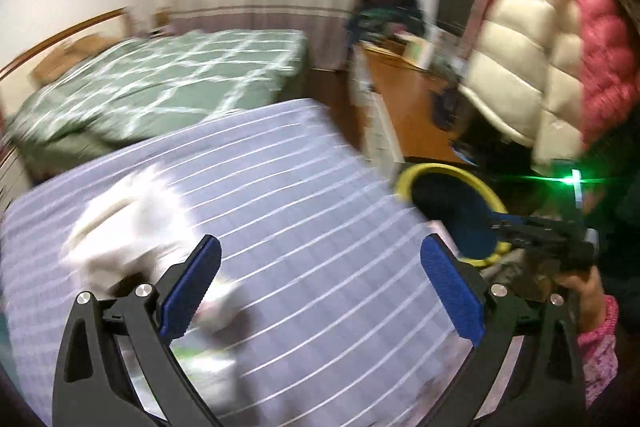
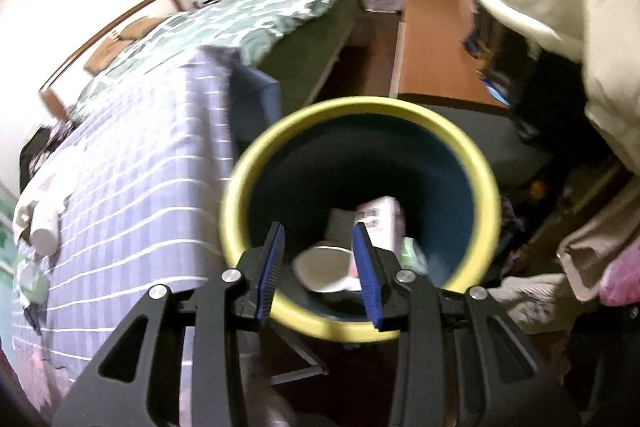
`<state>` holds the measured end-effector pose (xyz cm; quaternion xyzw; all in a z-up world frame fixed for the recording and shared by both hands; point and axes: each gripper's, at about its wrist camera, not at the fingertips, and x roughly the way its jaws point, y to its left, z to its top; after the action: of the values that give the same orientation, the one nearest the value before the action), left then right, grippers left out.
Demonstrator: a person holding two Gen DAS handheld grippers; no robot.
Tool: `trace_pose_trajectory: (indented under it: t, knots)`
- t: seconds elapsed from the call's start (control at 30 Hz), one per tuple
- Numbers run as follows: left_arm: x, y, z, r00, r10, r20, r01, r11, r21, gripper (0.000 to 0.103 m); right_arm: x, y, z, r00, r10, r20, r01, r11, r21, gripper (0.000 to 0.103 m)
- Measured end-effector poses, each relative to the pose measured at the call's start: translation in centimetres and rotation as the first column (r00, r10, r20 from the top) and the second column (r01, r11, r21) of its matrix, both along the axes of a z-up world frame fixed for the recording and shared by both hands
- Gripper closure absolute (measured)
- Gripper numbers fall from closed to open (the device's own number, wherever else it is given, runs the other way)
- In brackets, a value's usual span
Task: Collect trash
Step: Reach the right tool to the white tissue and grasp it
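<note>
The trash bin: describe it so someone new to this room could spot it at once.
Start at the bed with the purple striped sheet; the bin sits just off its side, by the orange desk. It is round and dark with a bright yellow rim, with litter already inside.

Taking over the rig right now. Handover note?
Left gripper: open, empty, above the lilac white-striped bed cover.
Right gripper: jaws partway apart astride the near rim of the yellow-rimmed dark blue bin; cannot confirm a grip.
Done: white printed carton and round white dish are in the bin.
Left: blurred white crumpled item, white cylinder and green-white packet are on the cover.
</note>
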<state>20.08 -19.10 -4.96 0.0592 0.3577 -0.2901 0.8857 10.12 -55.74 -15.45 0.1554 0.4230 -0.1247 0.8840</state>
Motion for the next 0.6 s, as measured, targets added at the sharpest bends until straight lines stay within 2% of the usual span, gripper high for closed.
trace_pose_trajectory:
  t: [0.1, 0.2, 0.27, 0.33, 0.4, 0.6]
  knots:
    - [-0.1, 6.1, -0.4, 0.992, 0.126, 0.009, -0.126, 0.992, 0.003, 0.005, 1.3, 3.2, 1.0, 0.998, 0.061, 0.017, -0.061, 0.998, -0.009, 0.068]
    - [-0.5, 11.6, -1.1, 0.975, 0.222, 0.022, -0.223, 0.975, 0.022, 0.005, 3.0, 6.9, 1.8, 0.991, 0.132, 0.035, -0.132, 0.991, -0.015, 0.061]
    - [-0.8, 14.7, -1.6, 0.96, 0.277, 0.041, -0.278, 0.96, 0.04, 0.005, 4.4, 9.8, 2.2, 0.98, 0.196, 0.038, -0.196, 0.98, -0.02, 0.061]
    - [-0.8, 17.4, -2.3, 0.941, 0.332, 0.064, -0.336, 0.94, 0.057, 0.005, 5.5, 12.6, 2.7, 0.964, 0.262, 0.044, -0.261, 0.965, -0.013, 0.061]
    - [-0.4, 19.9, -3.0, 0.925, 0.375, 0.065, -0.378, 0.925, 0.04, 0.005, 6.6, 15.9, 3.2, 0.943, 0.328, 0.051, -0.328, 0.945, -0.017, 0.061]
    - [0.7, 23.6, -5.4, 0.903, 0.429, 0.032, -0.429, 0.903, 0.017, 0.005, 8.0, 23.7, 4.5, 0.869, 0.491, 0.06, -0.49, 0.871, -0.03, 0.061]
